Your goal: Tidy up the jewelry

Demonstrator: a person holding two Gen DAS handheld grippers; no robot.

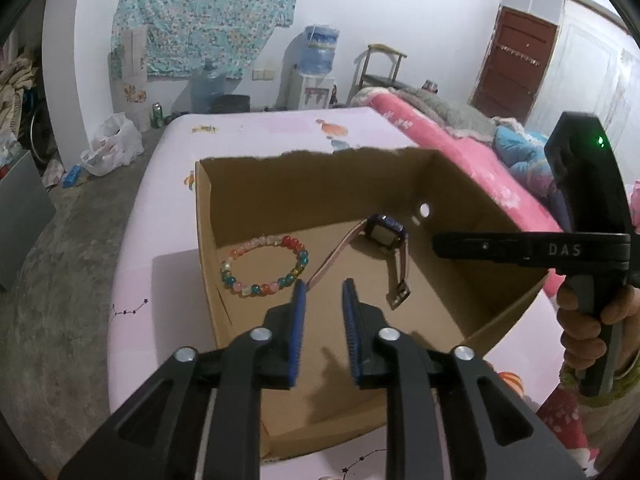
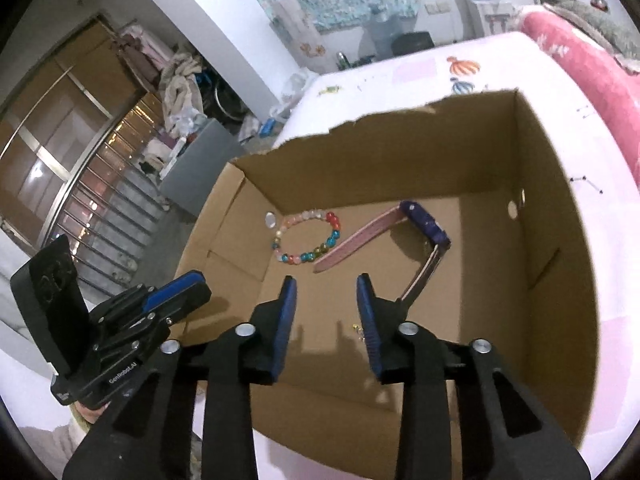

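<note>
Cardboard box (image 2: 552,208) holds bead bracelet (image 2: 308,236), watch (image 2: 424,224); both tongs released, empty.

A multicoloured bead bracelet (image 1: 265,267) lies flat in the open cardboard box (image 1: 472,280), a pink-strapped watch (image 1: 384,236) just beside it at three o'clock.

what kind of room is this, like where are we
Most likely a lived-in bedroom at home: a bed with a pale pink sheet holds the cardboard box, a water dispenser stands by the wall, and a floral cloth hangs behind.
</note>
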